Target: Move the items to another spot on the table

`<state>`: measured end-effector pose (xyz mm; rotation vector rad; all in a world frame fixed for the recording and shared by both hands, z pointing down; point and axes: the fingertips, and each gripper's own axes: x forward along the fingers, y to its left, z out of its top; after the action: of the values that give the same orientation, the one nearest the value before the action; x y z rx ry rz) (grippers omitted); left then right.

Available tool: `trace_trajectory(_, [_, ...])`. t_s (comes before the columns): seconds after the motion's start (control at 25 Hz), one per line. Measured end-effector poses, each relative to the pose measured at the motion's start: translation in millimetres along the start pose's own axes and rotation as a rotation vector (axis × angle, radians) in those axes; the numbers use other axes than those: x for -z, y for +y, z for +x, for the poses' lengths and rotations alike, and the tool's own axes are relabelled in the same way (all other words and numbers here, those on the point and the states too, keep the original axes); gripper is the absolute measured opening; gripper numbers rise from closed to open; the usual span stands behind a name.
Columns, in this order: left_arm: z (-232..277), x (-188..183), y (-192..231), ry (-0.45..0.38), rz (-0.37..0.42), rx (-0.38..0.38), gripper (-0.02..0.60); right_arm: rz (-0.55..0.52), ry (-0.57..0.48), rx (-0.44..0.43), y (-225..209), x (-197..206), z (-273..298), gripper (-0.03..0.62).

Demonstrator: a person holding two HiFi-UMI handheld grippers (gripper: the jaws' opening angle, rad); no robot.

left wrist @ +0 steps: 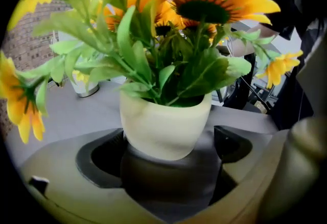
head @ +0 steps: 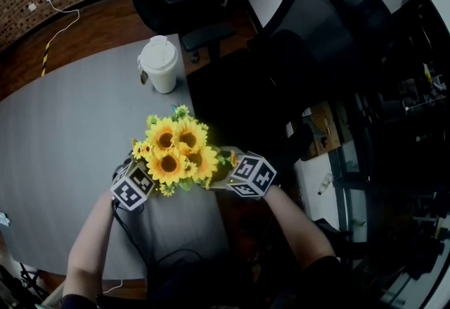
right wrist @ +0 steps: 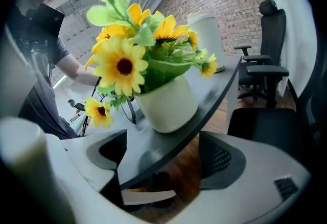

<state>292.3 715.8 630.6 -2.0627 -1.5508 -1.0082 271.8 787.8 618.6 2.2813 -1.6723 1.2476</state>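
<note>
A cream-white pot (left wrist: 164, 127) of yellow sunflowers (head: 176, 150) stands on the grey table (head: 63, 139), close to its right edge. My left gripper (left wrist: 163, 164) is open wide with the pot low between its jaws; a gap shows on each side and neither pad touches it. In the head view the left gripper (head: 140, 182) sits at the bouquet's left and the right gripper (head: 242, 177) at its right, fingertips hidden by flowers. From the right gripper (right wrist: 163, 162), open and empty, the pot (right wrist: 167, 105) stands just ahead, with the table's edge (right wrist: 204, 116) crossing between the jaws.
A lidded white paper cup (head: 160, 65) stands farther back on the table. Black office chairs (head: 316, 26) crowd the right side beyond the table edge. A person in a grey shirt (right wrist: 46, 80) is behind the flowers. A dark cable (head: 140, 248) lies near the front edge.
</note>
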Motion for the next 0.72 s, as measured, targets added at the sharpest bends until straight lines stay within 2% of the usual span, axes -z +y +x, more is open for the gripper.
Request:
trace_trajectory(0.36, [3,-4,18,-0.019,-0.025,-0.087,0.543,0.044,-0.010,0.026,4,17,-17,0.440])
trace_trajectory(0.72, [7,-11,20,-0.056,-0.053,-0.119,0.543,0.053,-0.024,0.042,12,25,-32,0.440])
